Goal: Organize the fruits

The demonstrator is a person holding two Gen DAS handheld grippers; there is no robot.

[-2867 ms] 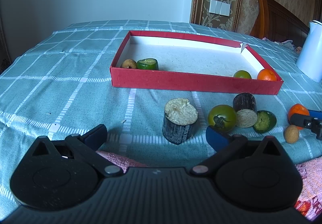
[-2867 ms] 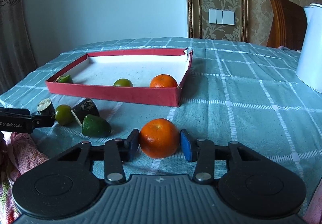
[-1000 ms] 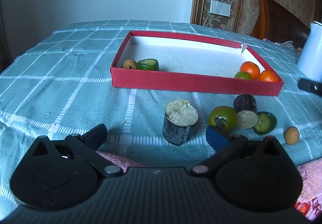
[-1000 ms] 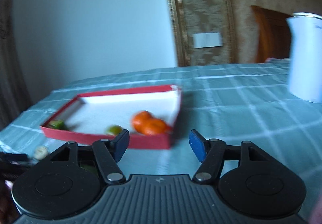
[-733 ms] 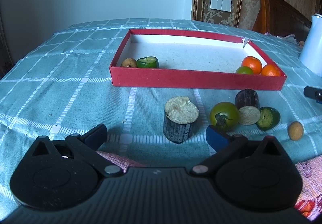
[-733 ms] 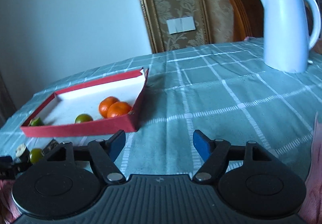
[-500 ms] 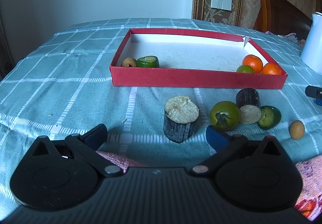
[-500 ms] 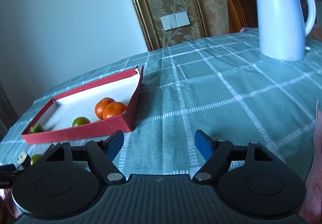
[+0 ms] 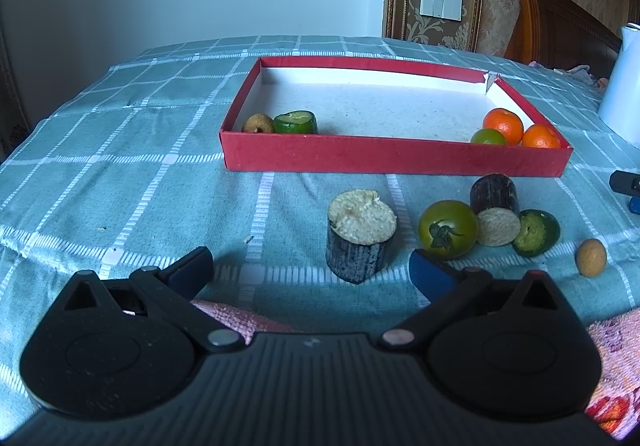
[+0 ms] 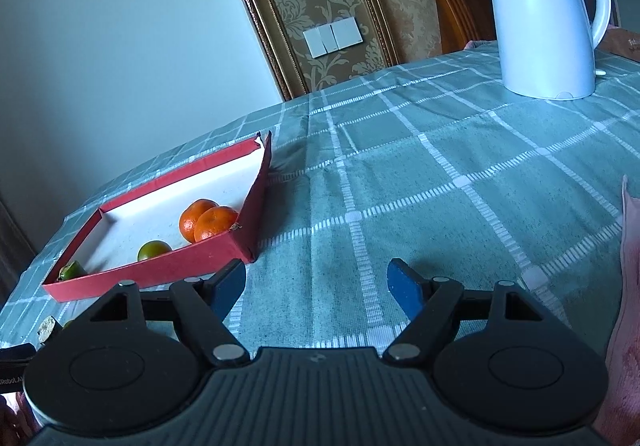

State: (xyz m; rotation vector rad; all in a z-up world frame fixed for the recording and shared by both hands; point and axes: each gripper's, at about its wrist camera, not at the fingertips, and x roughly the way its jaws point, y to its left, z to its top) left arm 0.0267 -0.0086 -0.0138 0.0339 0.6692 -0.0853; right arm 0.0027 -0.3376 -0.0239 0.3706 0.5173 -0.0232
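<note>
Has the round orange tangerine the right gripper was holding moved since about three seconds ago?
Yes. The round orange tangerine went from the checked tablecloth into the red cardboard tray's right corner, beside another tangerine.

The tray [image 9: 394, 161] sits on the tablecloth [image 9: 120, 173]; two oranges [image 9: 503, 125] lie in its right corner. Before it stand a cut stump [image 9: 361, 242], a tomato [image 9: 448, 229] and, rightmost, perhaps a nut [image 9: 591, 257]. The kettle [image 10: 548, 13] stands far right.

My table under a teal checked cloth [image 9: 120, 149], red tray [image 9: 392, 159] lying on it, two dark cut stumps [image 9: 360, 242], a green tomato [image 9: 448, 230], half a green fruit [image 9: 536, 232], a small brown fruit [image 9: 591, 258], a white kettle [image 10: 548, 13] well apart
</note>
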